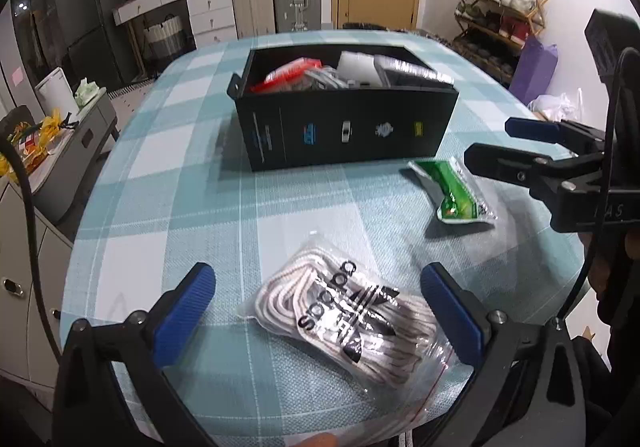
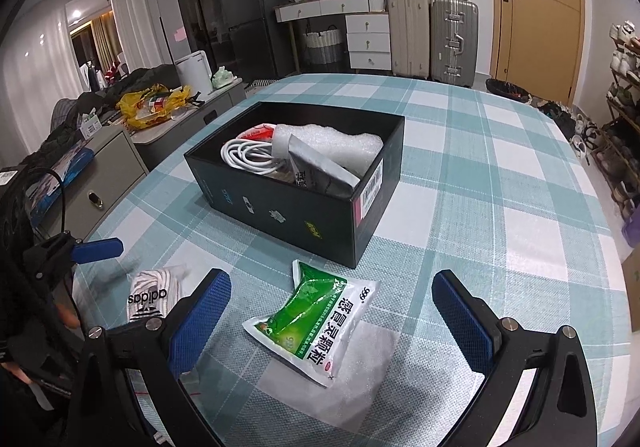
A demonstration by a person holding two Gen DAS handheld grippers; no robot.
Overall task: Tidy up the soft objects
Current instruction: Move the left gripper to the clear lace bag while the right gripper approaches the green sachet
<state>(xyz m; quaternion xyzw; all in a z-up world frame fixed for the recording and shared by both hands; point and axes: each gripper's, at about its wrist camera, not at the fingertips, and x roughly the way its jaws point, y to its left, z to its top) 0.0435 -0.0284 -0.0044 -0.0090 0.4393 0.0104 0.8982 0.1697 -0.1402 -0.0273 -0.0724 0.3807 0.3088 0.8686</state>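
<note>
The bag of laces (image 1: pixel 344 321), a clear zip bag printed with a sports logo, lies on the checked tablecloth (image 1: pixel 168 183) on the near side of the black box (image 1: pixel 344 115), framed between the spread fingers of the left gripper (image 1: pixel 318 313), which stands wide and holds nothing. The green packet (image 2: pixel 316 321) lies nearer the box, off its right front corner, and sits between the fingers of the right gripper (image 2: pixel 332 321), likewise wide apart and empty; whether either gripper touches its item cannot be told.

The right wrist view looks down into the box and shows a coiled white cable (image 2: pixel 250 157), a white foam wrap (image 2: pixel 332 145), a silver pouch (image 2: pixel 320 171) and something red and white at the back; from the left wrist these are only a jumble over the rim. The right wrist view also shows a thin white foam sheet (image 2: pixel 360 375) under the packet's near end, unseen in the other view. The left wrist view shows the laces' bag whole, while the right shows only one end of it beside the left gripper's blue finger (image 2: pixel 98 250).

Counted: one box, two soft items outside it, two grippers.
</note>
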